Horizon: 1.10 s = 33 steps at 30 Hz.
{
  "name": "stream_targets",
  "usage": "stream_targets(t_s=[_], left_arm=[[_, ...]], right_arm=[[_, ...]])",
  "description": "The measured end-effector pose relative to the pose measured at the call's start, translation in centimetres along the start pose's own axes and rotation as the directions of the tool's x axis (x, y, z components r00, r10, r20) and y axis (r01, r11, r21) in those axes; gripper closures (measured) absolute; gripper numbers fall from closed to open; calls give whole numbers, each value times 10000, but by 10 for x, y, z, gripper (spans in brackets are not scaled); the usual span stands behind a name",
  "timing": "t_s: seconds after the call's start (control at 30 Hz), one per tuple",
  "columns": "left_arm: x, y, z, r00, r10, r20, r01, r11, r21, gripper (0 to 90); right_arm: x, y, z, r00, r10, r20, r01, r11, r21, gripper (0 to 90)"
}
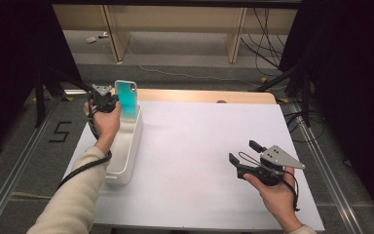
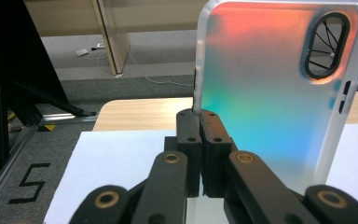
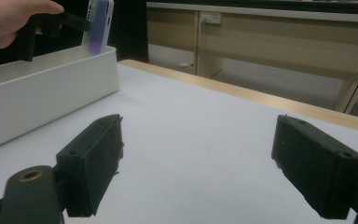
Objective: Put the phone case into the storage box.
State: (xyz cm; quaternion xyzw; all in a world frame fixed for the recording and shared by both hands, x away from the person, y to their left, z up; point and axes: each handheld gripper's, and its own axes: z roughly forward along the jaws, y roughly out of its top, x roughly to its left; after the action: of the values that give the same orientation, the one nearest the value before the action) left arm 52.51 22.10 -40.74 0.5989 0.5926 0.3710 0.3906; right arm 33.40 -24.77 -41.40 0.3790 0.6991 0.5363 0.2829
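White table (image 1: pixel 199 161) surface, wooden strip along the far edge. Long white bin (image 1: pixel 126 146) stands at the table's left side, lengthwise front to back, open top. Left hand (image 1: pixel 104 122) above the bin's far end, holding the left gripper (image 1: pixel 113 103); in the left gripper view its jaws are pressed together on the side edge of a phone case (image 2: pixel 270 93), which stands upright. Case is translucent, frosted rim, sheen running from orange-red at top through green to blue; oval camera cut-out near its upper corner. In the high view the case (image 1: pixel 126 95) reads teal, raised over the bin's far end, not resting in it. Right hand (image 1: pixel 275 192) near the table's front right, well apart from the bin, carrying the right gripper (image 1: pixel 243 152); jaws spread wide, nothing between them, just above the bare surface.
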Motion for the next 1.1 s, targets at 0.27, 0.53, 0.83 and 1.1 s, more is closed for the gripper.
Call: stream_targets(t_s=[0.27,0.53,0.83,1.1], left_arm=[[-1,-1,1,10000,1,15,-1,10000,74,877],[-3,-2,3,10000,84,15,-84,9997,221,876],[-2,-3,5,10000,5,-11,-5,9994,336,874],[-2,-5,6,10000,5,-12,-5,9991,417,871]], right_arm=[[0,0,1,10000,-8,1,8,10000,15,174],[0,-1,1,9999,69,-125,-69,10000,12,174],[1,-1,1,9998,136,-153,-136,9999,-31,173],[1,-1,1,9998,137,-150,-137,9999,-30,174]])
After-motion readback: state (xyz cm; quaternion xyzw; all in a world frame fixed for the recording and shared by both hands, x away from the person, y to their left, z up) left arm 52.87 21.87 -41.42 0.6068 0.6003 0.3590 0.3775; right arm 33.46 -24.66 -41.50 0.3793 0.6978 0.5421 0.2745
